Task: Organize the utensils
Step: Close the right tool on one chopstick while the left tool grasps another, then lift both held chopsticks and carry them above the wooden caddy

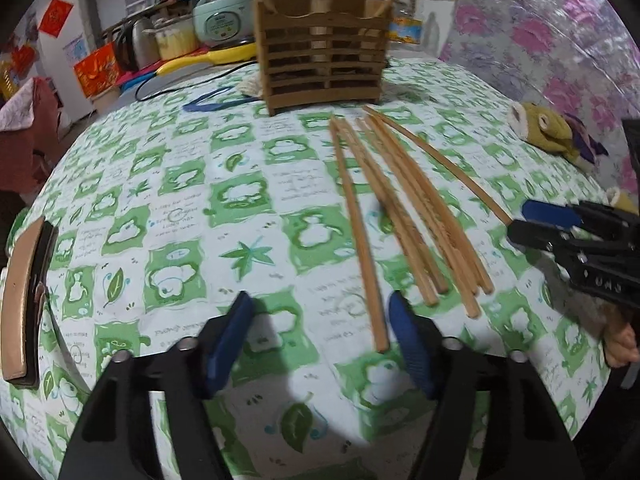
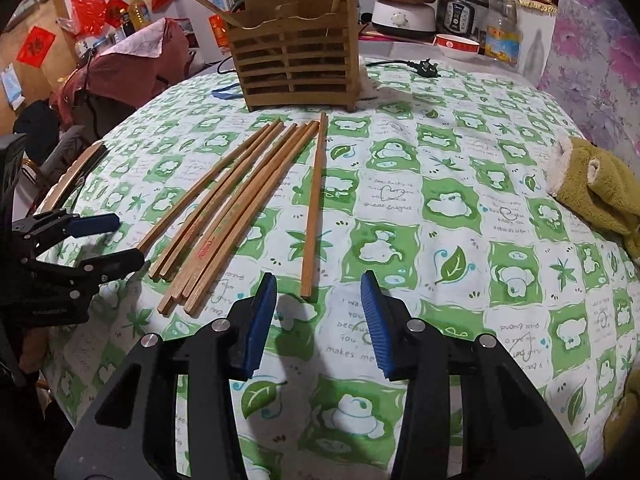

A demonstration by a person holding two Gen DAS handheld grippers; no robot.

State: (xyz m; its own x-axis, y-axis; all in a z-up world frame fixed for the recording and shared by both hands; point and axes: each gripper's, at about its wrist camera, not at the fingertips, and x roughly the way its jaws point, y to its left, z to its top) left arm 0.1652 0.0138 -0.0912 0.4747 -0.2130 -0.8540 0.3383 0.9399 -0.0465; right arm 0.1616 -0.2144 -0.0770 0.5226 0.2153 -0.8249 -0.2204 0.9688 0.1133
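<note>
Several wooden chopsticks [image 1: 404, 208] lie fanned on the green-and-white tablecloth, and one chopstick [image 2: 314, 200] lies apart to the right. Behind them stands a slatted wooden holder [image 1: 324, 64] [image 2: 296, 68] with a few sticks upright in it. My left gripper [image 1: 320, 332] is open. The near end of the leftmost chopstick [image 1: 372, 300] lies between its blue pads [image 1: 228, 340], close to the right one. My right gripper [image 2: 318, 312] is open and holds nothing, with the single chopstick's end just beyond its fingertips. Each gripper shows in the other's view: the right gripper [image 1: 524, 222] and the left gripper [image 2: 128, 240].
A flat dark case with a copper edge [image 1: 24, 300] [image 2: 76, 172] lies at the table's left edge. A green plush toy [image 1: 548, 128] [image 2: 600, 188] sits at the right. A blue strap [image 1: 212, 100] and a power plug [image 2: 420, 66] lie near the holder. Kitchen appliances stand behind.
</note>
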